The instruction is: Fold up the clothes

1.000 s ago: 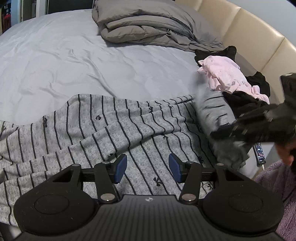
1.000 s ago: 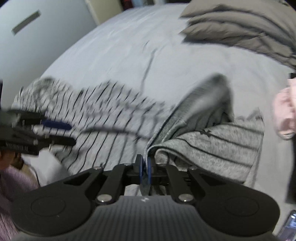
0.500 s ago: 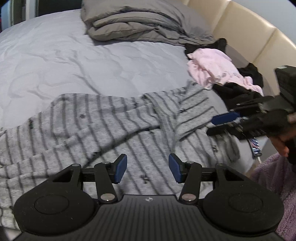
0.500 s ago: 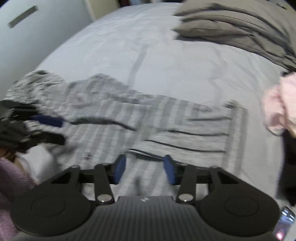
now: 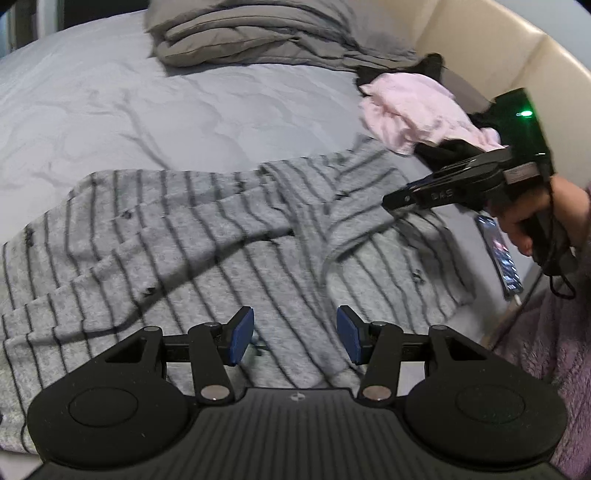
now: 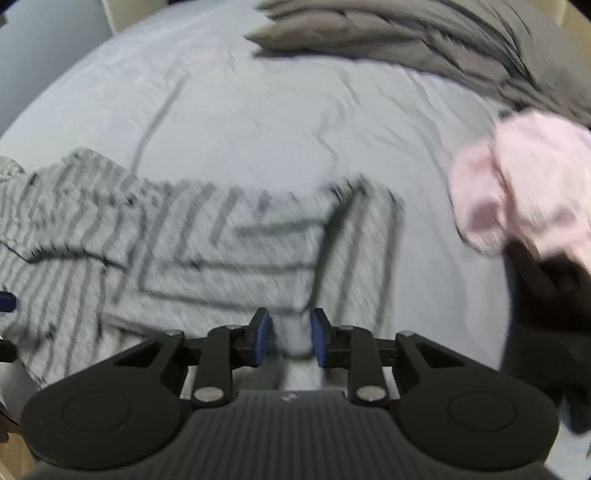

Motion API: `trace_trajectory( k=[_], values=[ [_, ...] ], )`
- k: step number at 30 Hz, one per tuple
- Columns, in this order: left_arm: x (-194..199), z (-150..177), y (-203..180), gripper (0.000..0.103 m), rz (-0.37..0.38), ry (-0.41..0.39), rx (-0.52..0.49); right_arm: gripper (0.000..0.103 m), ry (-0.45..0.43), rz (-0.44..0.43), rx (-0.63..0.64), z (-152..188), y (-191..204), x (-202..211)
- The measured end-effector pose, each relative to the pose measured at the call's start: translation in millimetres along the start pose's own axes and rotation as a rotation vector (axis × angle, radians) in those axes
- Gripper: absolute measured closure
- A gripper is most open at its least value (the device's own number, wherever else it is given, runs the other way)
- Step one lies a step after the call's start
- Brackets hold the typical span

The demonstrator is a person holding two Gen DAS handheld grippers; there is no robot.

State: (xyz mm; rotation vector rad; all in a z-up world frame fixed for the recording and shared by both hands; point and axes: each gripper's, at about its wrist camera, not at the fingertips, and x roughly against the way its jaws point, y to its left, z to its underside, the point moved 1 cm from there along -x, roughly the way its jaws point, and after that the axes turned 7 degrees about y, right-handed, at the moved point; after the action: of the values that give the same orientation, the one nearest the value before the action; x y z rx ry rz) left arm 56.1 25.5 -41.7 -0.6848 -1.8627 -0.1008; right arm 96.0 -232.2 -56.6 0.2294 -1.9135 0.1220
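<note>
Ahead of my left gripper (image 5: 295, 339), in the left wrist view, the grey striped garment (image 5: 207, 236) is lying flat on the bed (image 5: 155, 110), reaching from just under the fingers out to the far left. The blue pads (image 5: 242, 339) are standing wide apart with nothing between them, and they are hovering over the cloth near its lower edge. To the front right, one sleeve (image 5: 351, 192) is lying folded in across the body of the garment, and the right gripper (image 5: 402, 201) is floating just above that fold; from this side I cannot tell how its jaws stand. Farther to the right, a pink garment (image 5: 413, 107) is resting on dark clothes (image 5: 443, 147) near the headboard, and a folded grey blanket (image 5: 258, 33) is lying far ahead. A phone (image 5: 502, 254) is lying at the bed edge on the right.

Ahead of my right gripper (image 6: 290, 341), in the right wrist view, the picture is blurring. The pads are standing part way apart, and a ridge of striped cloth seems to be running between them; I cannot tell whether they are touching it.

I am judging that one sleeve fold is done. The next move is asking me to bring the left gripper down on the far-left sleeve, pinch it at the edge, and carry it across to meet the first fold without dragging the body.
</note>
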Motion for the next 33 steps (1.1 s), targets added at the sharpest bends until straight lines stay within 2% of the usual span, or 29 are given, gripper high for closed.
trace_trajectory(
  k=[4, 9, 12, 14, 19, 27, 33],
  values=[
    [-1.0, -2.6, 16.1, 0.055, -0.021, 0.002, 0.053, 0.075, -0.072, -0.058, -0.004, -22.7, 15.3, 2.5],
    [1.0, -5.4, 27.2, 0.055, -0.027, -0.003, 0.098, 0.074, -0.202, -0.153, -0.076, -48.0, 21.7, 25.2],
    [2.8, -5.7, 30.5, 0.055, -0.028, -0.008, 0.108, 0.072, -0.231, -0.177, -0.099, -54.7, 22.0, 37.6],
    [2.9, -5.5, 31.8, 0.055, -0.029, -0.007, 0.113, 0.066, -0.239, -0.178, -0.114, -55.4, 21.9, 41.7],
    [2.8, -5.6, 26.3, 0.055, -0.016, -0.01, 0.094, 0.066, -0.199, -0.146, -0.097, -49.0, 25.6, 38.9],
    [-4.5, -14.0, 3.6, 0.055, 0.037, -0.015, 0.045, 0.066, -0.063, -0.082, 0.004, -20.8, 39.1, 12.1],
    [-29.7, -24.5, -5.3, 0.055, 0.048, 0.008, 0.05, 0.066, -0.034, -0.065, 0.071, -3.3, 43.4, 12.6]
  ],
)
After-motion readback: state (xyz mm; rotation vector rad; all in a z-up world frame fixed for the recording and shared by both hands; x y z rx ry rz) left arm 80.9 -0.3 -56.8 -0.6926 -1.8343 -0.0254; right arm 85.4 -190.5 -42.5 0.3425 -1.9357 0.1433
